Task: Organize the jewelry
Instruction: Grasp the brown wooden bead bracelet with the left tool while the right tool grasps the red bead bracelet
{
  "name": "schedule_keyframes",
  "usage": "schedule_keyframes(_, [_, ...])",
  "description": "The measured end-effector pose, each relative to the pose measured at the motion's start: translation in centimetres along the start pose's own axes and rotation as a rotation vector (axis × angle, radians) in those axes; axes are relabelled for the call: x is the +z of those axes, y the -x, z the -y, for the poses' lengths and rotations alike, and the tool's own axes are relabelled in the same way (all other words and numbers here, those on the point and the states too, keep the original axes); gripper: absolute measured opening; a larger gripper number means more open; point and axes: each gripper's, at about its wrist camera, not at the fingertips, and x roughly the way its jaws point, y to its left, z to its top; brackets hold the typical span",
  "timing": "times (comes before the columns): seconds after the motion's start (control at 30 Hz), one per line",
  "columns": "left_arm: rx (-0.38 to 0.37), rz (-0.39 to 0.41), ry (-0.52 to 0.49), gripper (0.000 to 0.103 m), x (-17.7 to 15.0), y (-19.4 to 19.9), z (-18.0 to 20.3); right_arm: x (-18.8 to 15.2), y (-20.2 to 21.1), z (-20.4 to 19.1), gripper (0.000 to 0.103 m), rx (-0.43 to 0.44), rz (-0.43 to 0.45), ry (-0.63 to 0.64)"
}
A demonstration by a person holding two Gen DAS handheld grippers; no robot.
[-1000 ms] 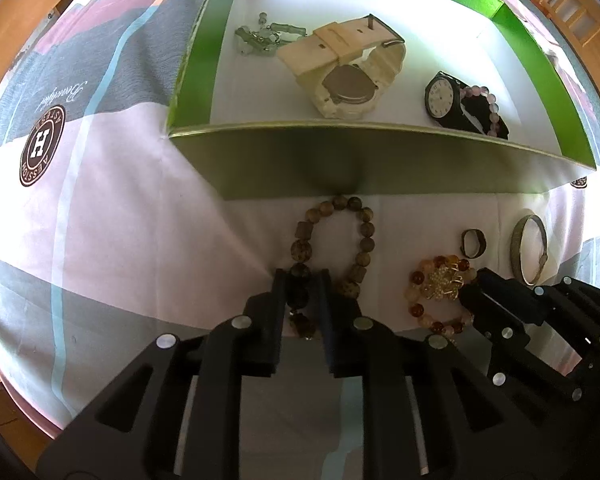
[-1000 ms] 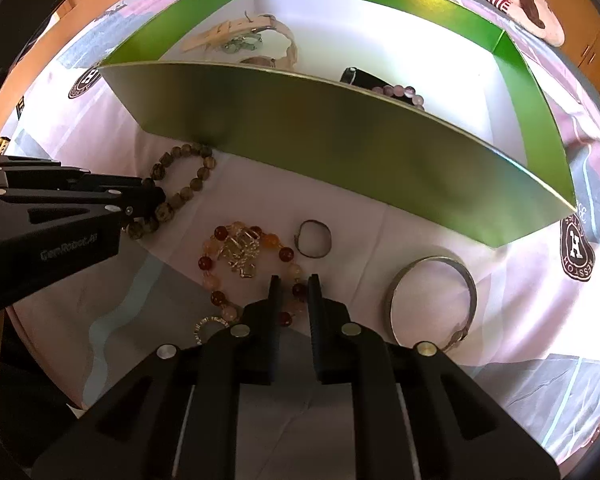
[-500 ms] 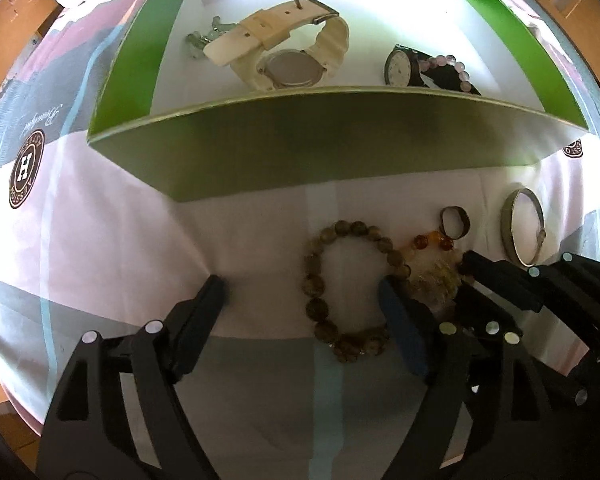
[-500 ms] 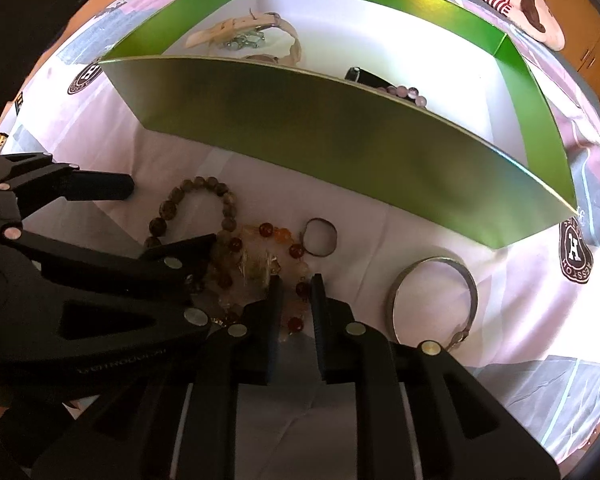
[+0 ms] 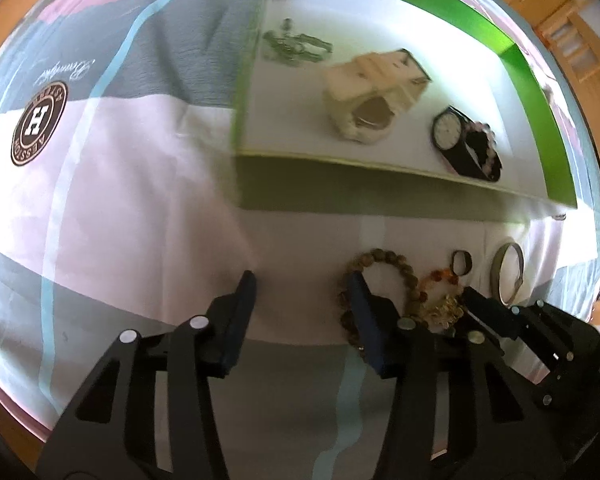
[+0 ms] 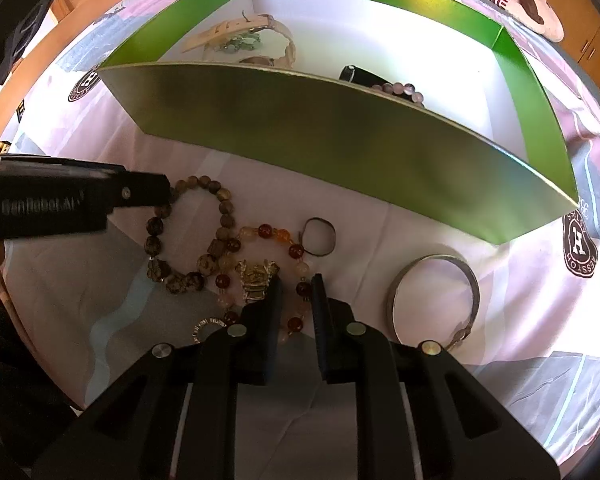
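Jewelry on a cloth (image 6: 380, 400) with pink, grey and white patches and round "H" badges, in front of a green box (image 6: 340, 140) with a white floor.

On the cloth, before the box's near wall:
- brown bracelet (image 6: 220, 216): mottled brown-grey beads, round and a few squarish, in a loose loop
- amber bracelet (image 6: 296, 251): red, orange and pale clear beads, gold charm in the middle, touching the brown loop on one side
- ring (image 6: 320, 236): thin, dark metal, just beside the amber beads
- bangle (image 6: 434, 292): flat silver band with a clasp, well apart toward the cloth's right edge

Left gripper (image 5: 302, 280): jaws apart and closing, bare cloth between them, one finger lying over the brown bracelet (image 5: 384, 264) and, as far as the motion blur allows, not gripping it. Seen side-on in the right view as a black bar ending at that loop.

Right gripper (image 6: 296, 292): jaws nearly together, the lower run of amber beads passing between the fingers, pads seemingly pinched on it.

Only in the left view: the box floor in full, with a cream watch (image 5: 374, 94), a black watch (image 5: 456, 140) ringed by pink beads, and a small green piece (image 5: 296, 46) near the far left corner. Only in the right view: the gold charm's detail and a small gold ring by the left finger; the near wall hides most of the box's contents there.
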Motion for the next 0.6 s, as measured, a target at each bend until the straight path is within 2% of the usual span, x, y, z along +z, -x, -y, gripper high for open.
schedule_keyframes(0.1, [0.011, -0.002, -0.028, 0.050, -0.1, 0.0, 0.3, 0.0, 0.0, 0.0, 0.017, 0.000, 0.000, 0.000])
schedule_keyframes(0.17, [0.025, 0.000, -0.050, 0.056, 0.0, -0.1, 0.7, 0.0, 0.0, -0.1, 0.017, -0.003, 0.000, 0.002])
schedule_keyframes(0.27, [0.061, 0.003, -0.091, 0.060, -0.4, -0.7, 1.9, 0.0, 0.1, 0.0, 0.017, -0.005, 0.002, 0.001])
schedule_keyframes(0.4, [0.051, 0.006, -0.113, 0.061, -0.6, -0.5, 3.2, 0.0, 0.2, 0.1, 0.017, -0.008, 0.007, -0.005])
schedule_keyframes(0.53, [0.138, 0.029, -0.157, 0.051, -1.5, -0.9, 4.6, -0.2, 0.2, -0.4, 0.017, -0.044, 0.016, 0.031])
schedule_keyframes(0.6, [0.148, 0.040, -0.168, 0.036, -1.7, -0.8, 5.0, -0.3, 0.1, -0.9, 0.017, -0.067, 0.022, 0.055])
